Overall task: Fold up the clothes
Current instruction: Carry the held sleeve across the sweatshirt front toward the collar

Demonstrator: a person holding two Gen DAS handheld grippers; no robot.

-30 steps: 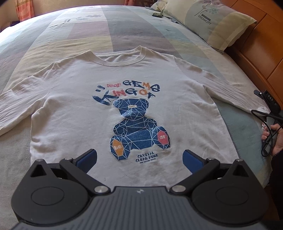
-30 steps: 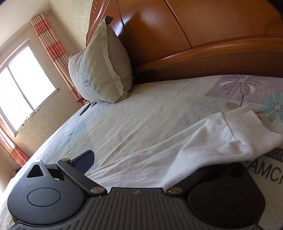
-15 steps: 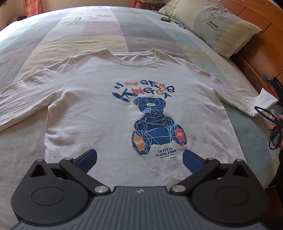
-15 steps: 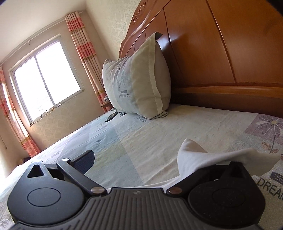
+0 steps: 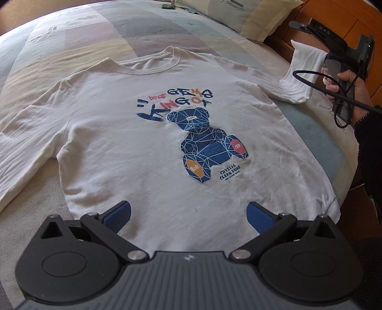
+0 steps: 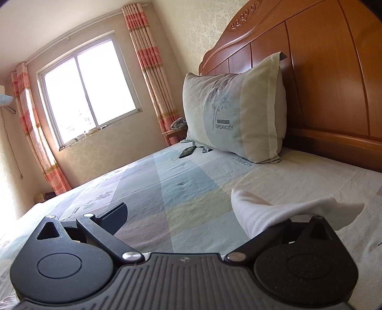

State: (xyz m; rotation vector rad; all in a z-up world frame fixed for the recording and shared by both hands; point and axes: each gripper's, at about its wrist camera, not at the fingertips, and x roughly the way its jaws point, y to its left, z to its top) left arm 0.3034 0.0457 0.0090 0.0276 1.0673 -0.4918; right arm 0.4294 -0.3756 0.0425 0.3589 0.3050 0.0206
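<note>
On the bed [image 5: 78, 35], left-wrist view: soft white sweatshirt [image 5: 148, 147] flat, print up, left gripper [image 5: 188, 212] fingers spread, empty; right-wrist view: right gripper [image 6: 205, 214] fingers apart, limp cuff [image 6: 260, 212] draped over one, best gripped there.

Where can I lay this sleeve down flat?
Free: the shirt's chest left of the bear print, and bare bedspread between collar and pillow. Crowded: the bed's right edge, by the right tool and cable.
</note>
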